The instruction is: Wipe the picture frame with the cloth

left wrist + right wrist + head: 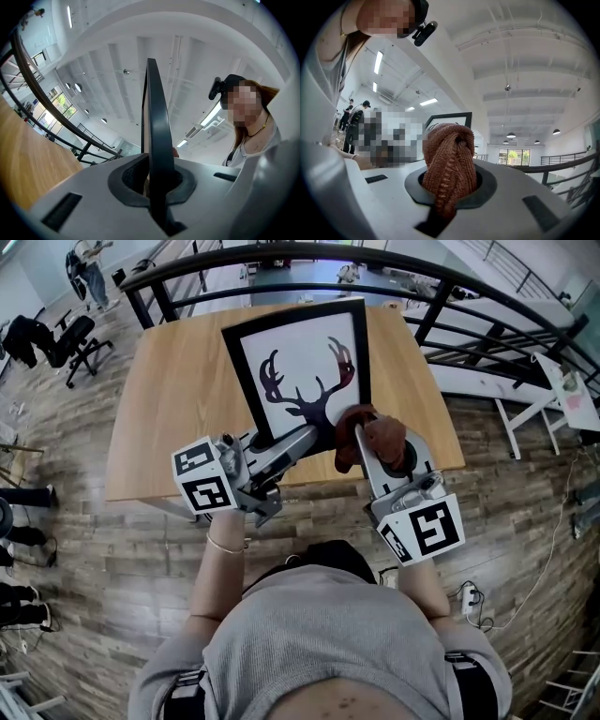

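Left of centre: one left gripper (312, 434), clenched on the lower edge of one black rectangular picture frame (305, 362) with an antler print, centre, over one light wooden table (178, 399). Right of centre: one right gripper (367, 442), grasping one rust-brown knitted cloth (384, 439) at the frame's lower right corner. Recommended: brace the frame firmly and wipe in light, even strokes.

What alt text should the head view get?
Seen from above, a person's left gripper clamps the lower edge of a black picture frame with an antler print, tilted over a wooden table. The right gripper holds a brown cloth at the frame's lower right corner.
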`<action>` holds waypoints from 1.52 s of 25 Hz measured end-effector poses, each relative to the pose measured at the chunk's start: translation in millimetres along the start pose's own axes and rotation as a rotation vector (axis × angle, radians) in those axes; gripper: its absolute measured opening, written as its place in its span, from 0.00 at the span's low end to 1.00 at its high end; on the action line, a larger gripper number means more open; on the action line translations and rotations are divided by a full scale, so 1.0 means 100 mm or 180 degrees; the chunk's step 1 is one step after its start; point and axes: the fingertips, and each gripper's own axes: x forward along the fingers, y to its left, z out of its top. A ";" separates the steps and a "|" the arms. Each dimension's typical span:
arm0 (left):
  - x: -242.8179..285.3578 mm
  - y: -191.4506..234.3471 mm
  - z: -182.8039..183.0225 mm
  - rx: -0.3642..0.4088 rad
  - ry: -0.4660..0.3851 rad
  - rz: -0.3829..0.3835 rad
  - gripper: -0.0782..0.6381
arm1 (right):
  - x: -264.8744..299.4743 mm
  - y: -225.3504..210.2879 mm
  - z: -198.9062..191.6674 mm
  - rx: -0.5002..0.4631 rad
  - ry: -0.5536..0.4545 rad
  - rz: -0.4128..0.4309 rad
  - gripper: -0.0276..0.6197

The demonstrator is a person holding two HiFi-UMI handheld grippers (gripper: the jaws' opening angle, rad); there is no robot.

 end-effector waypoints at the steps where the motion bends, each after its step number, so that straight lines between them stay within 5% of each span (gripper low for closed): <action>1: 0.00 0.00 0.00 0.0002 -0.0009 -0.0003 0.13 | -0.01 0.01 -0.02 0.0013 0.0014 0.0002 0.11; 25: -0.02 0.03 0.00 0.0135 0.0074 0.0090 0.13 | -0.04 0.11 -0.25 0.0193 0.0173 0.0123 0.11; 38: -0.07 0.23 -0.13 -0.0108 0.0038 0.0217 0.13 | -0.10 0.12 -0.48 0.0405 0.0378 0.0177 0.11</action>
